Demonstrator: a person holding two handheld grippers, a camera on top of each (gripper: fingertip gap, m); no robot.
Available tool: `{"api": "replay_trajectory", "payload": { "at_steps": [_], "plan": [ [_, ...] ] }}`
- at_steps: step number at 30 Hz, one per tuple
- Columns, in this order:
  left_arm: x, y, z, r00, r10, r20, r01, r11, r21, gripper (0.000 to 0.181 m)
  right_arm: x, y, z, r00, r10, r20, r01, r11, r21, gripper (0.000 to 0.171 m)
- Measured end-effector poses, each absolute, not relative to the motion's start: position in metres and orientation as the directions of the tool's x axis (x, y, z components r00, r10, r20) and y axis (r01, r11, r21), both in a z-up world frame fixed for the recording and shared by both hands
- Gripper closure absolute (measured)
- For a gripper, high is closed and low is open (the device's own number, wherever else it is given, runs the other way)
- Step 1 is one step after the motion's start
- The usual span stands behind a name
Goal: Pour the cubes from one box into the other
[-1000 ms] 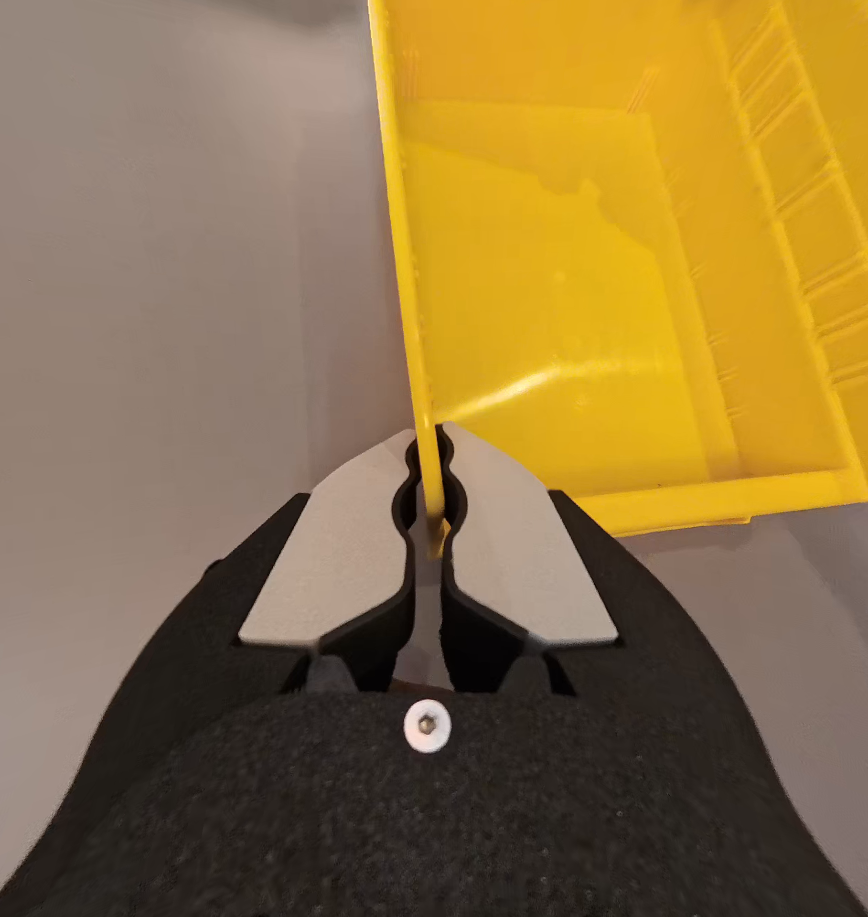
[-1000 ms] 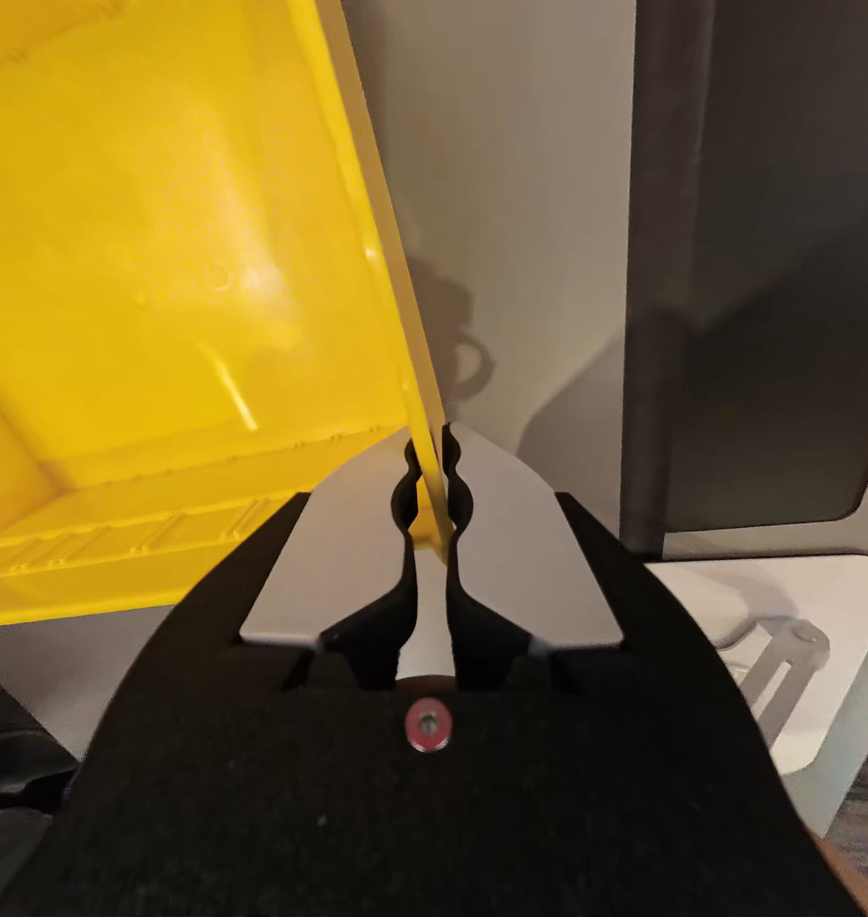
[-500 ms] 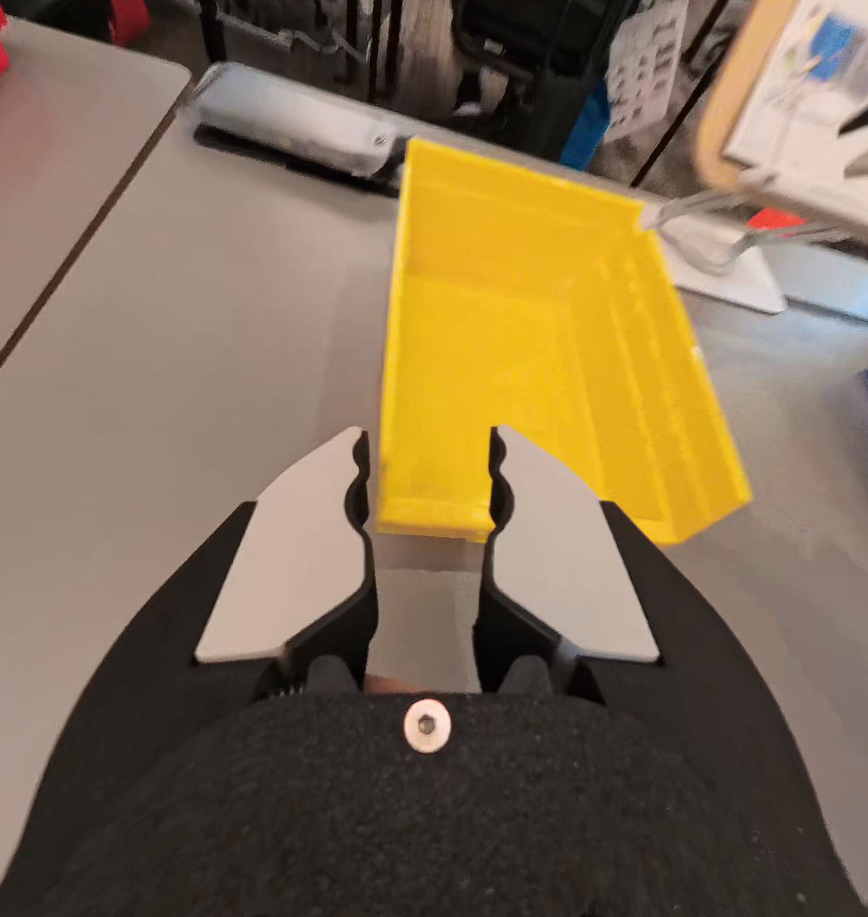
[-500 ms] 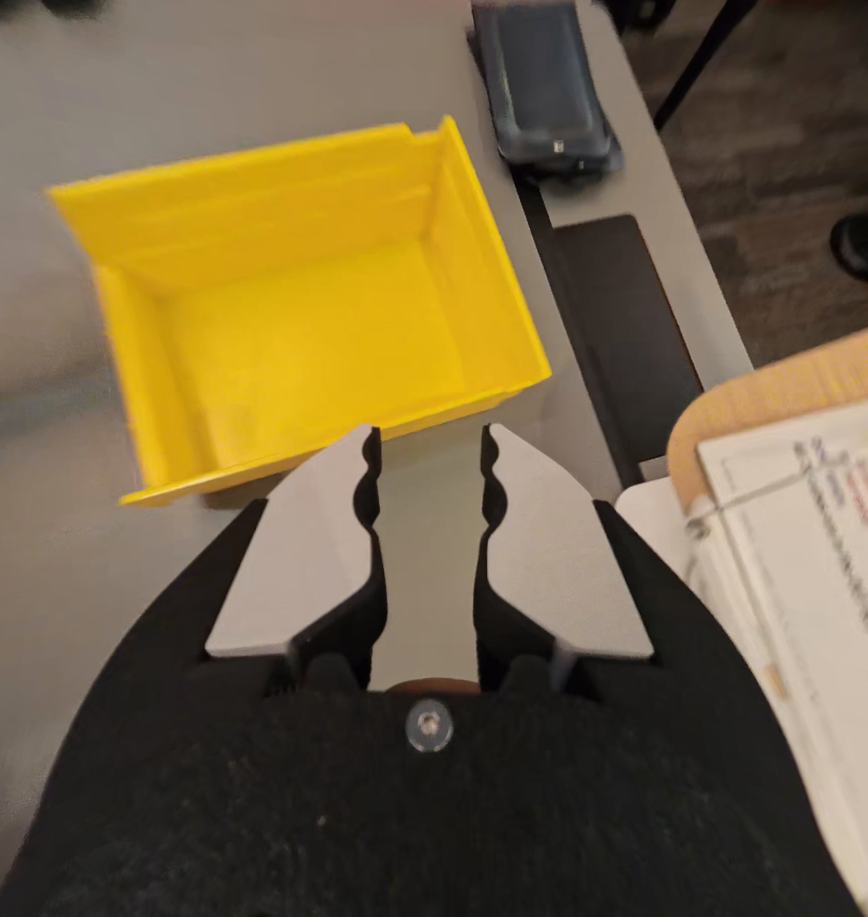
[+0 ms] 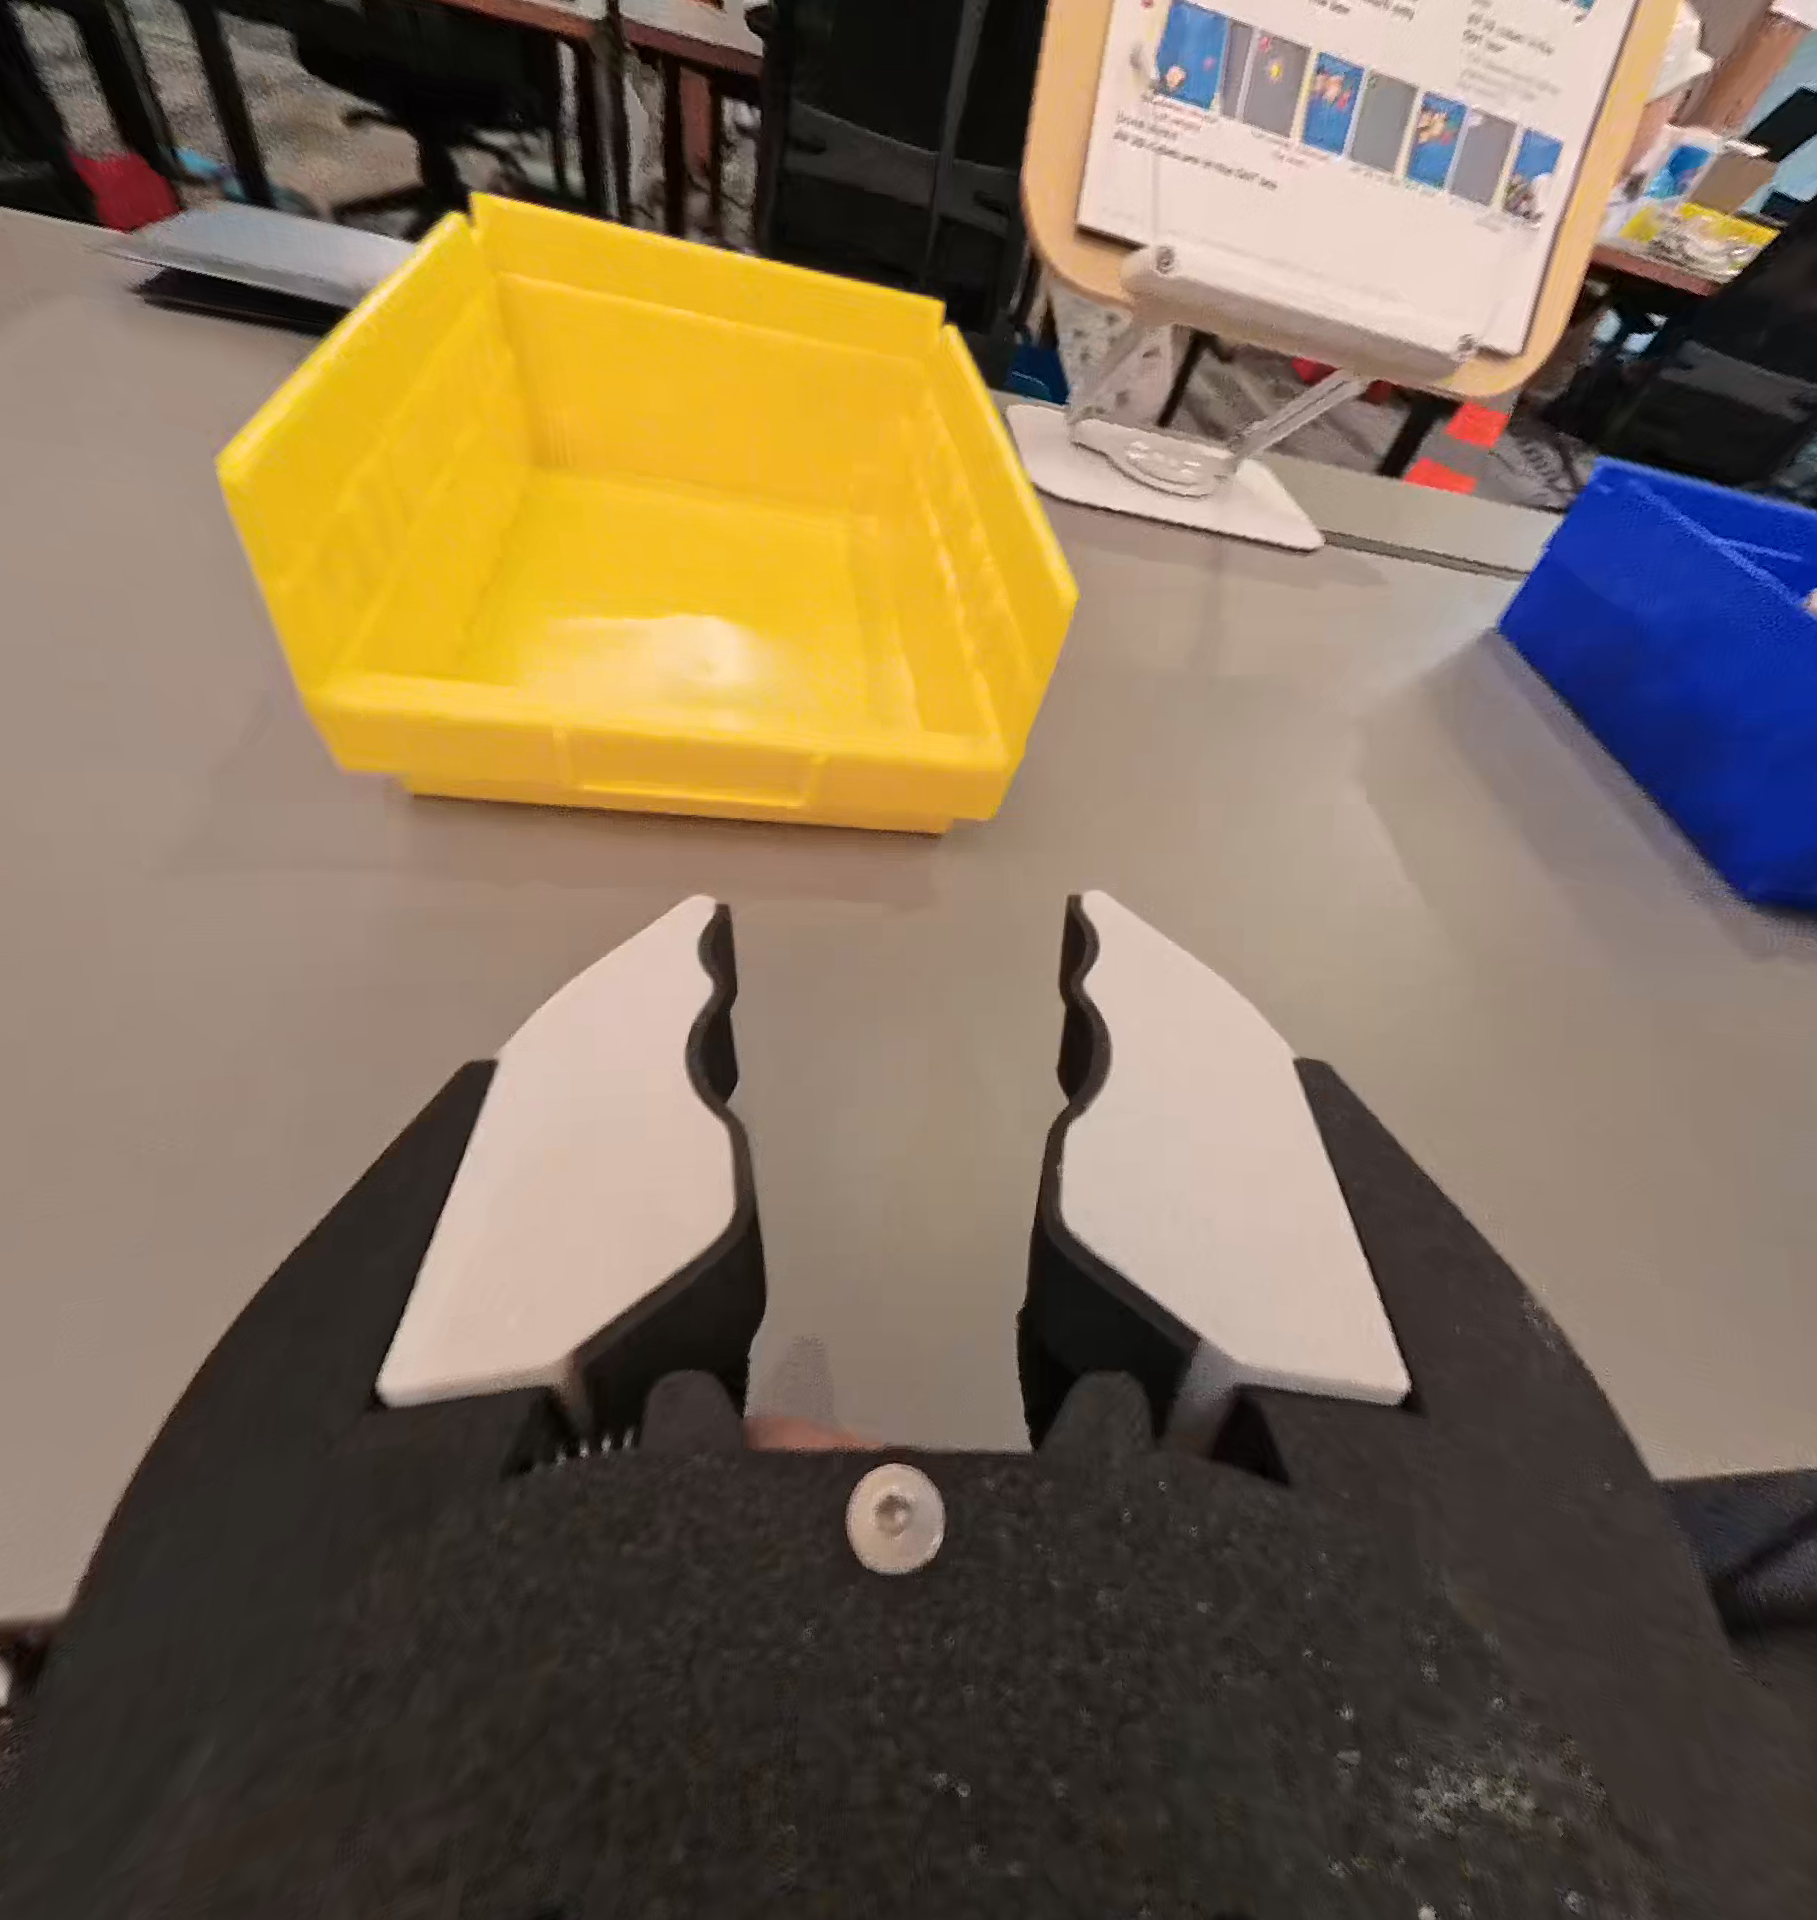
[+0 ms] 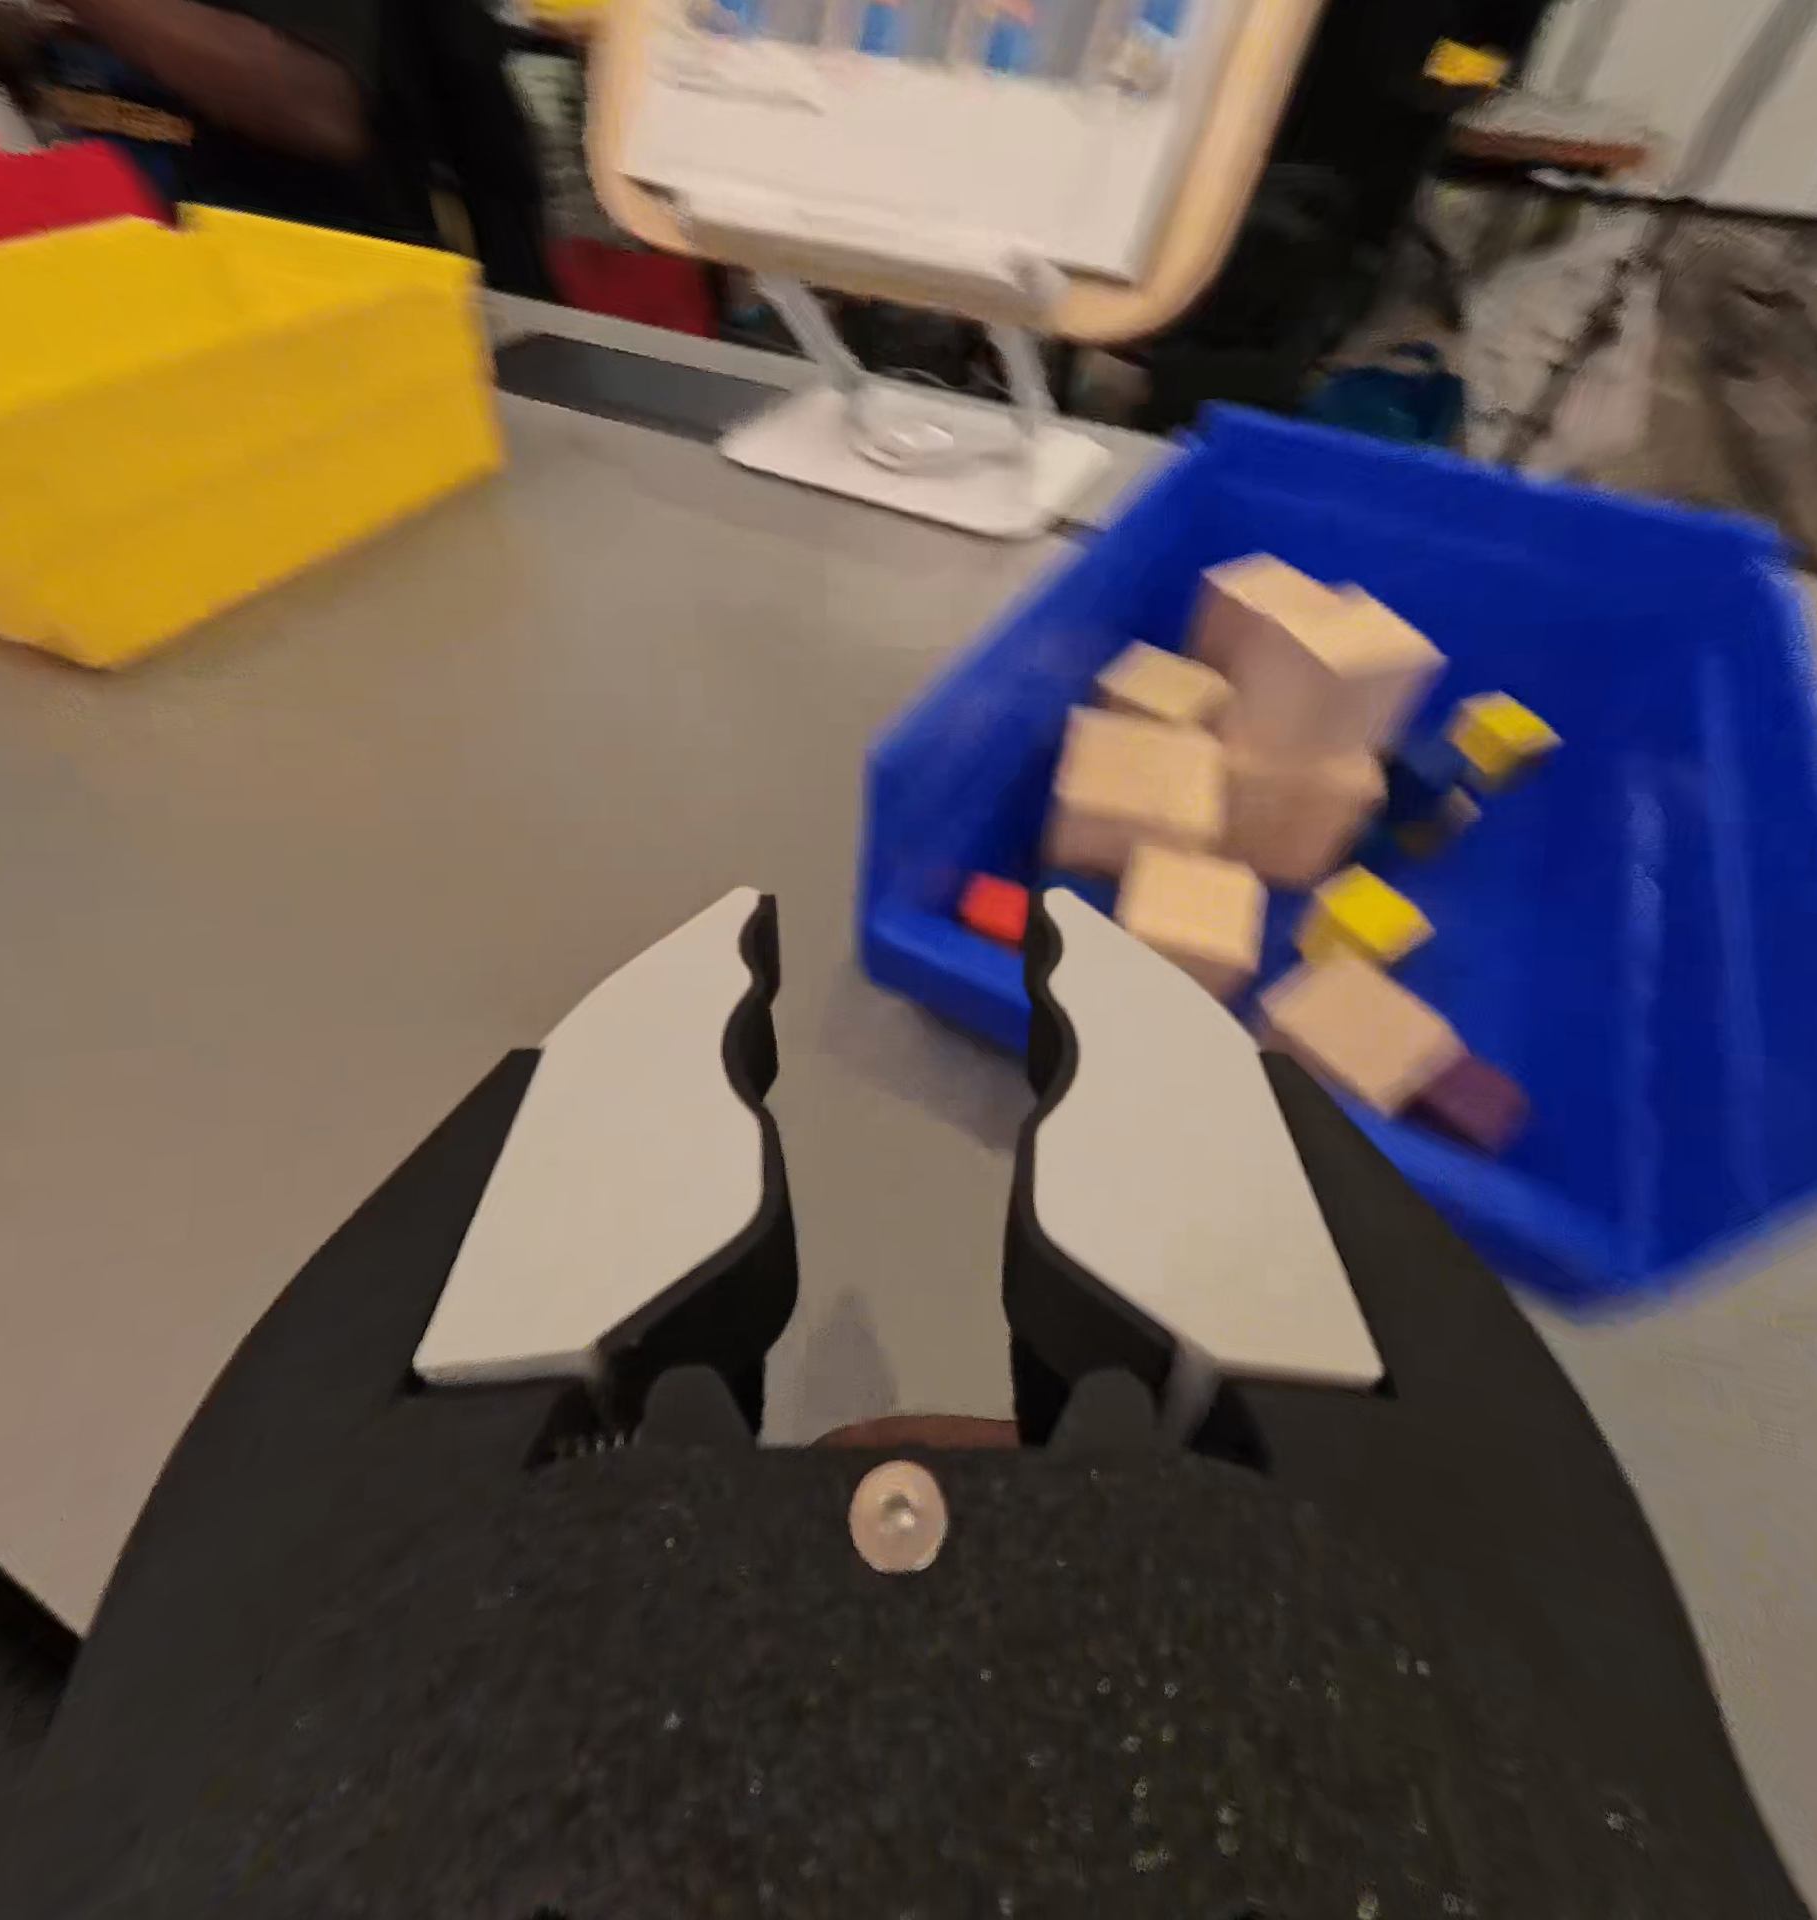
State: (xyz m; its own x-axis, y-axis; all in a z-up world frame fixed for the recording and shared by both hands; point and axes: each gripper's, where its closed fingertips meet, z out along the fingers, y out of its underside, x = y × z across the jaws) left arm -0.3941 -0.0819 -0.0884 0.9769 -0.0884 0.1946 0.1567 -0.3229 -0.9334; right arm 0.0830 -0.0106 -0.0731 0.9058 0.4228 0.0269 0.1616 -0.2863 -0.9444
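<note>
Grey and matte, the desk (image 5: 260, 987) carries everything seen in both wrist views, with dark chairs and furniture crowded behind its far edge. On the left part of the desk the yellow box (image 5: 634, 540) is set upright and flat, its low front lip turned toward the left tongs; nothing is seen inside it. In the right wrist view the same yellow box (image 6: 187, 436) is seen at the far left, well apart from the blue box (image 6: 1662, 935), which is placed on the right part of the desk. The blue box (image 5: 1714, 707) is cut off by the right edge of the left wrist view. Behind and between the two boxes, a wood-framed board with a printed sheet (image 5: 1330, 156) is propped on a white stand.

The cubes (image 6: 1288, 769) are piled inside the blue box: several pale wooden ones, with small yellow, red, blue and purple ones among them.

The left tongs (image 5: 899, 914) are spread wide over bare desk, just short of the yellow box, with nothing held. The right tongs (image 6: 899, 914) are likewise parted and unloaded, near the blue box's front corner; this view is blurred.
</note>
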Motion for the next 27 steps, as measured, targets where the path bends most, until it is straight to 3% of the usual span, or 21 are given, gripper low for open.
{"api": "replay_trajectory", "payload": {
  "at_steps": [3, 7, 27],
  "plan": [
    [-0.403, -0.082, -0.098, 0.973, -0.070, 0.218, 0.180, -0.355, -0.917, 0.122, 0.137, -0.038, -0.100, 0.964, 0.266, -0.020, 0.070, -0.325, -0.943, 0.123],
    [-0.410, -0.073, -0.086, 0.972, -0.064, 0.225, 0.197, -0.292, -0.936, 0.123, 0.165, -0.054, -0.104, 0.978, 0.206, -0.044, 0.024, -0.318, -0.948, 0.123],
    [-0.402, -0.068, -0.092, 0.978, -0.094, 0.185, 0.148, -0.309, -0.939, 0.125, 0.165, -0.051, -0.111, 0.977, 0.212, -0.024, 0.047, -0.320, -0.946, 0.125]
  ]
}}
